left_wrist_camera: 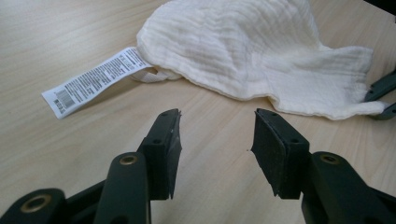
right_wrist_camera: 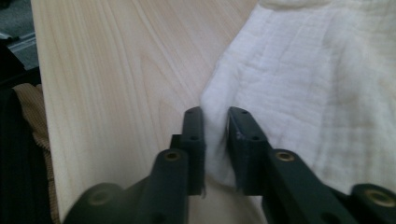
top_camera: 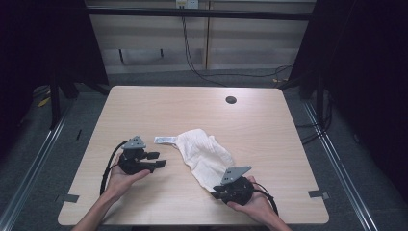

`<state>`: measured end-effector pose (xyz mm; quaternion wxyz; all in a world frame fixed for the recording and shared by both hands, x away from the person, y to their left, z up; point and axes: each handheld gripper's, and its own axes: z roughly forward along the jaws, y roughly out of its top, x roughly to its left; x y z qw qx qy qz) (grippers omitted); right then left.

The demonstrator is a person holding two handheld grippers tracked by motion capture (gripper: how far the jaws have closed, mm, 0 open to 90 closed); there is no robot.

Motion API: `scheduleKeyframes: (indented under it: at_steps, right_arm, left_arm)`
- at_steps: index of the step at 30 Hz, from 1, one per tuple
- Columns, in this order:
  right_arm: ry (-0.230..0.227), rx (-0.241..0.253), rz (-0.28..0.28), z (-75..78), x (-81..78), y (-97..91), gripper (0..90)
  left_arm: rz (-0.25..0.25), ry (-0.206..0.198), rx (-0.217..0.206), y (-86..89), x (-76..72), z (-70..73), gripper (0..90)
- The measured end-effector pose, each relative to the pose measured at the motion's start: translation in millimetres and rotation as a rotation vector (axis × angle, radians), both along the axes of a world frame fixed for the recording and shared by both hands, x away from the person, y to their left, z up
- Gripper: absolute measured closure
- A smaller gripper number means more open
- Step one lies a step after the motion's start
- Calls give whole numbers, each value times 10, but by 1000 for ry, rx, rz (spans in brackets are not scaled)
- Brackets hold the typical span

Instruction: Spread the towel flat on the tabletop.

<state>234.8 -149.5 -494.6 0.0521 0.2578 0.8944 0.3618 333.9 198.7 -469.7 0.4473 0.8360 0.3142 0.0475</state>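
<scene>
Wooden table (top_camera: 144,103) holding everything. Left gripper (top_camera: 159,159) sitting at left in person's hand, jaws standing apart, nothing between them, pointing toward cloth. Paper tag (top_camera: 165,140) lying flat just beside cloth's left edge, joined to it. White cloth (top_camera: 202,151) lying crumpled in middle of table, stretching toward right gripper. Right gripper (right_wrist_camera: 215,116) at near right, 2 jaws pinching cloth's near corner, cloth squeezed between pads.
</scene>
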Motion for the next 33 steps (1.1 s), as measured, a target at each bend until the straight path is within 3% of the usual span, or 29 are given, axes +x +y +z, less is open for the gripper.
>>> scheduleKeyframes:
  at_steps: [3, 4, 5, 9, 20, 23, 25, 29, 33]
  right_arm:
    - [22, 15, -3, -8, 0, -45, 847]
    - [40, 17, 1, -4, -20, -90, 856]
    - [48, 23, -5, -5, -36, -117, 858]
    - [48, 25, -7, -6, -87, -221, 861]
    - [55, 24, -160, -2, -221, -858, 865]
    - [52, 27, -175, -5, -208, -890, 865]
    - [39, 18, -172, -3, -200, -881, 864]
    - [35, 17, -170, -5, -199, -880, 863]
    - [37, 15, -177, -3, -189, -874, 859]
  left_arm:
    - [2, 21, 1, -14, 70, 6, 519]
    - [18, 2, -5, -41, 116, 20, 524]
    - [15, 12, -8, -57, 143, 25, 529]
    - [11, -6, 14, -119, 185, 26, 551]
    - [-89, -17, 38, -388, 172, 13, 671]
    - [-113, -13, 30, -498, 180, 0, 650]
    - [-122, -13, 94, -636, 187, -80, 617]
    - [-123, 16, 122, -639, 233, -176, 615]
    - [-127, 71, 113, -607, 262, -246, 674]
